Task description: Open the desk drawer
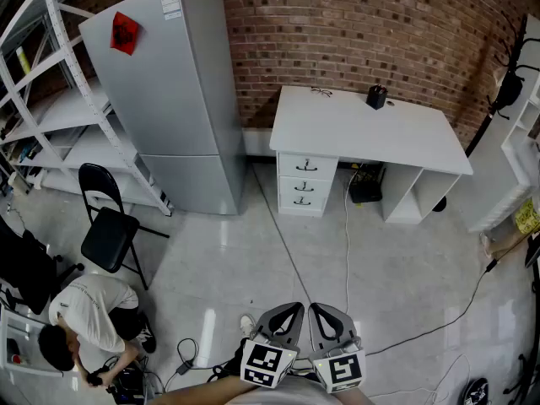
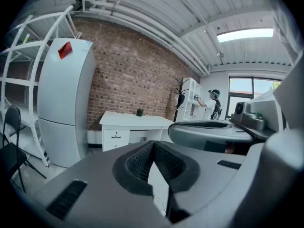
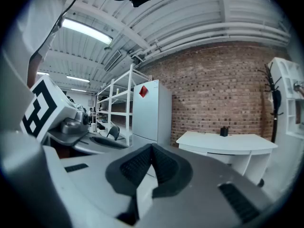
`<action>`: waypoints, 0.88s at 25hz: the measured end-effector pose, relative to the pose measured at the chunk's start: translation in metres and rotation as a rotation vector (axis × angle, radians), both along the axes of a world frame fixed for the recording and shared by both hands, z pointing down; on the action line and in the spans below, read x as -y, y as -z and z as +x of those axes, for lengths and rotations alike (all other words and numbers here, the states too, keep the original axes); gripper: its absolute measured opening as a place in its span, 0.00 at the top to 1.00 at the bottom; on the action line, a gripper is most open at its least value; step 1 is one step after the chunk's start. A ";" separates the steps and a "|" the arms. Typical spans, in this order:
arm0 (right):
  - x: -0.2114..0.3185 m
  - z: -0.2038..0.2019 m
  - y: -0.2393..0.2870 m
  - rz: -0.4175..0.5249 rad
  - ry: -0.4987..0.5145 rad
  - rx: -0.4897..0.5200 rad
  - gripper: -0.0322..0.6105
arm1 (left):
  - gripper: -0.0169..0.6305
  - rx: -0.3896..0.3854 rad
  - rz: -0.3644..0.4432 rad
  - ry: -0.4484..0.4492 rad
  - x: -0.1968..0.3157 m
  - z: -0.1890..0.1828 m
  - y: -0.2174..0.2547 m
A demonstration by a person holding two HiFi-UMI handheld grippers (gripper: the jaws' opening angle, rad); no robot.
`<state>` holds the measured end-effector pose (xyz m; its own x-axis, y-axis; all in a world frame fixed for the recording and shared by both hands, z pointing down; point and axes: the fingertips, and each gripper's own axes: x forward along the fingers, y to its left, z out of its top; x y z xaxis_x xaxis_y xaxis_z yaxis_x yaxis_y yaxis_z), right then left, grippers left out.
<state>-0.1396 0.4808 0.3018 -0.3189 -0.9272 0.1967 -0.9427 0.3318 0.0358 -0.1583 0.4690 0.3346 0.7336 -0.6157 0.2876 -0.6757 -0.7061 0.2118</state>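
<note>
The white desk (image 1: 371, 126) stands against the brick wall, far ahead of both grippers. Its three drawers (image 1: 305, 184) are stacked at the left end, each with a dark handle, and all sit flush and closed. My left gripper (image 1: 287, 315) and right gripper (image 1: 329, 317) are side by side at the bottom of the head view, over the floor, both shut and empty. In the left gripper view the left gripper (image 2: 153, 146) points toward the desk (image 2: 135, 120) and its drawers (image 2: 115, 136). In the right gripper view the right gripper (image 3: 152, 148) has the desk (image 3: 228, 141) to its right.
A grey fridge (image 1: 177, 91) stands left of the desk, with white shelving (image 1: 51, 99) and a black folding chair (image 1: 110, 226) beyond it. A person (image 1: 84, 319) crouches at lower left. Cables (image 1: 346, 251) run across the floor. A small black object (image 1: 376, 97) sits on the desk.
</note>
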 end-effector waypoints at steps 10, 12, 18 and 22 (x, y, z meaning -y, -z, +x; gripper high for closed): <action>0.004 -0.005 -0.005 -0.009 0.011 -0.002 0.93 | 0.96 0.000 -0.009 0.017 0.003 -0.010 -0.006; 0.002 -0.005 -0.004 -0.007 0.006 0.007 0.93 | 0.96 -0.001 -0.007 0.017 0.002 -0.009 -0.006; 0.000 0.001 -0.019 -0.064 -0.020 -0.008 0.93 | 0.96 0.006 -0.047 0.042 0.006 -0.019 -0.020; 0.030 -0.007 -0.035 -0.125 -0.056 -0.006 0.93 | 0.96 0.011 -0.067 0.014 0.039 -0.029 -0.031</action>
<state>-0.1465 0.4510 0.3373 -0.2662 -0.9115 0.3135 -0.9596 0.2812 0.0027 -0.1875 0.4301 0.3652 0.7219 -0.6047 0.3365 -0.6876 -0.6813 0.2510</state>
